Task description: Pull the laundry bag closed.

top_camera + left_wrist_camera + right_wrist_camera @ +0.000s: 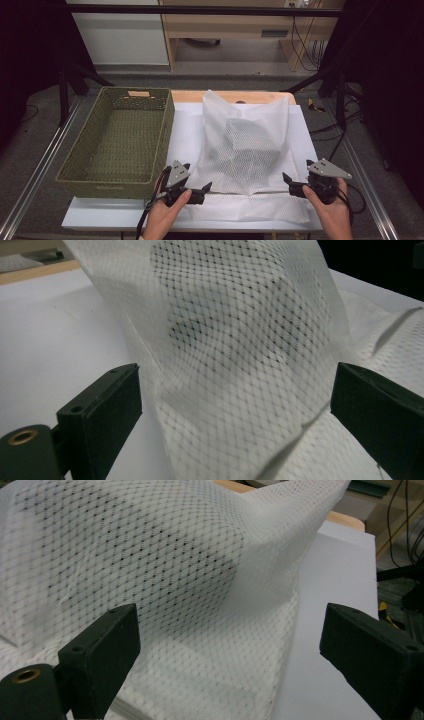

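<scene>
From above the near edge we look forward and down over the white-covered table (185,130). Both gripper views sit close, sharing the white mesh bag (245,145) (235,340) (150,565).

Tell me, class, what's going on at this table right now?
A person holds a left gripper and a right gripper at the near corners of a white mesh bag that lies on the white table with something dark inside. Both grippers stand open, and neither is gripping the mesh. A green woven basket sits to the left.
</scene>
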